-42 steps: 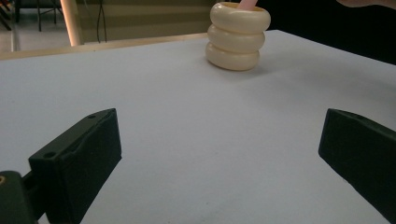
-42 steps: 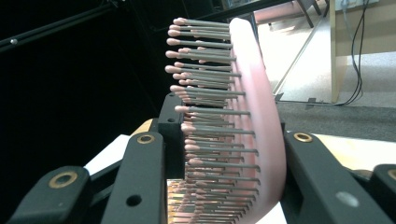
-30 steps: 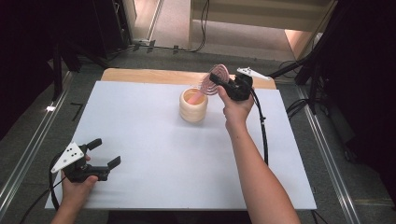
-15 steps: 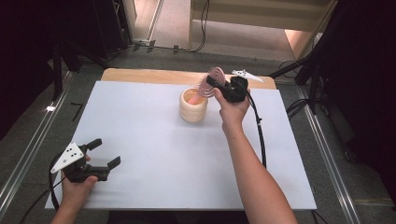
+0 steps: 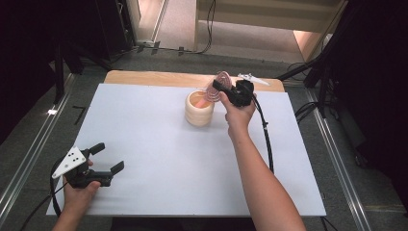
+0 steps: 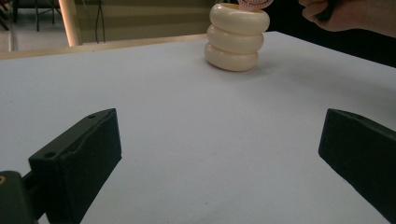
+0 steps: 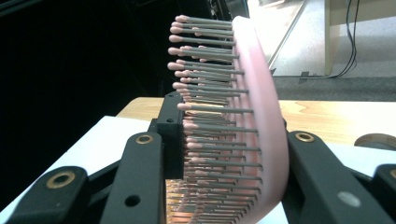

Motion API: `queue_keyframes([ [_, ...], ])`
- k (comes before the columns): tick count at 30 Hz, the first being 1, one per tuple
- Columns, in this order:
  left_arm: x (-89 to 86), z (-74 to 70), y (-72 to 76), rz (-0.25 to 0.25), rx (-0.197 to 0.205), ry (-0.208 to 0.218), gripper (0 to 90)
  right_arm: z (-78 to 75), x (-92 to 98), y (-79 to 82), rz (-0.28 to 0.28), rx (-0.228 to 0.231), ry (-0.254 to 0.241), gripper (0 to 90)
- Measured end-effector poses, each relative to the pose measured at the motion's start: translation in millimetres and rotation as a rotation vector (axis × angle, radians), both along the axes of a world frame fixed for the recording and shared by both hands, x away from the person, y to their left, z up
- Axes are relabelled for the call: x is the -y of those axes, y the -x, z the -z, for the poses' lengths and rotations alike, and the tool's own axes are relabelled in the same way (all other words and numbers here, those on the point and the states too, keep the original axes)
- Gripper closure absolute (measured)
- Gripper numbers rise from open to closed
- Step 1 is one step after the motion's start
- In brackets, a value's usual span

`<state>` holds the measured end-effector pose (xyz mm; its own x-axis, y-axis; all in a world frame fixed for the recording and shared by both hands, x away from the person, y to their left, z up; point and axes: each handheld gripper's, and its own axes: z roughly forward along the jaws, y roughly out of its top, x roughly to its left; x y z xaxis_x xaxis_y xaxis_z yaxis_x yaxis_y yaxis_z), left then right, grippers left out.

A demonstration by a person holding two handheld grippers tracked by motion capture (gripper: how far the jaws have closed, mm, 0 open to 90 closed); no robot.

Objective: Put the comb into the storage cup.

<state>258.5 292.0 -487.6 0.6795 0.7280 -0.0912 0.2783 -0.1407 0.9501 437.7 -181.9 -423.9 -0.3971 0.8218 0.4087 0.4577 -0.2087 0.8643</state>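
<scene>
Right gripper (image 5: 217, 90), at 12 o'clock on the white worktop (image 5: 159, 144), clamps a pink hairbrush (image 7: 252, 126) between its 2 jaws, bristles against one pad, back against the other. The brush hangs tilted over the mouth of a cream ribbed holder (image 5: 199, 109). Left gripper (image 5: 107, 158), at 8 o'clock, rests with jaws spread and nothing between them.

One pink hairbrush (image 7: 243, 121) and one cream ribbed holder (image 5: 199, 109) are showing, the holder sitting on one white table (image 5: 159, 144). Two grippers are showing: the left gripper (image 5: 103, 161) and the right gripper (image 5: 217, 86).
</scene>
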Motion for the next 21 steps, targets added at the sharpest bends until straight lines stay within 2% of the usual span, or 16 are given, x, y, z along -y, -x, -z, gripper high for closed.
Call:
queue_keyframes([
  [2, -0.1, -0.1, 0.1, 0.0, 0.0, 0.0, 0.0, 0.1, 1.7, 0.2, -0.01, -0.008, 0.003, 58.2],
  [7, 0.0, -0.1, 0.0, 0.0, 0.0, -0.002, 0.0, -1.5, 10.0, 2.0, -0.04, 0.006, -0.024, 41.4],
  [9, 0.1, 0.0, 0.0, 0.001, 0.0, 0.0, 0.0, -3.7, 12.7, 3.9, -0.046, 0.015, -0.018, 33.6],
  [11, 0.0, -0.1, -0.1, 0.001, 0.0, -0.002, 0.0, -6.2, 14.9, 5.7, -0.057, 0.014, -0.017, 21.4],
  [13, 0.2, -0.1, -0.2, 0.001, 0.001, 0.002, 0.0, -8.2, 16.7, 8.0, -0.064, 0.016, 0.012, 7.5],
  [15, 0.1, -0.1, -0.1, 0.0, 0.001, 0.0, 0.0, -9.0, 18.2, 11.6, -0.088, 0.034, 0.046, 0.0],
  [18, 0.1, -0.2, 0.0, 0.002, 0.001, -0.001, 0.0, -10.0, 19.8, 18.4, -0.127, 0.048, 0.085, 0.0],
  [20, 0.4, -0.2, 0.2, 0.005, 0.002, 0.0, 0.0, -10.3, 20.3, 24.5, -0.123, 0.067, 0.109, 0.0],
  [21, 0.5, -0.3, 0.2, 0.004, 0.003, -0.001, 0.0, -10.1, 21.3, 26.9, -0.125, 0.074, 0.105, 0.0],
])
